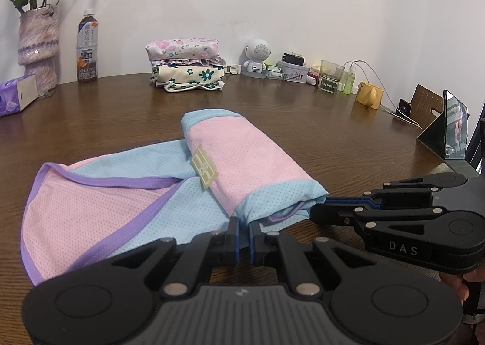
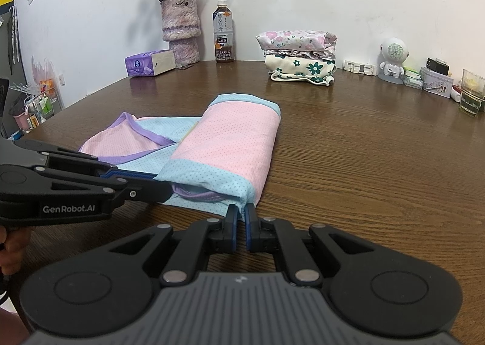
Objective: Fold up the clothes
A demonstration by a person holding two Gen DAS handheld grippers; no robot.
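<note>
**Both grippers pinch the folded edge**

The wooden table (image 2: 363, 163) carries the pink-and-blue garment (image 2: 230, 138) near its front edge, one side already folded over. At the garment's near end, the left gripper (image 1: 244, 223) and right gripper (image 2: 241, 214) are each clamped on the blue hem. Likely mid-fold; next calls for lifting together, keeping the layers aligned.

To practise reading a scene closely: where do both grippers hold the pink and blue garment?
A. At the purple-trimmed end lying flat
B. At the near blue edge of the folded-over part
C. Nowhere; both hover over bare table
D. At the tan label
B: the left gripper and the right gripper are each shut on the near blue hem of the pink and blue garment, at its folded-over part.
</note>
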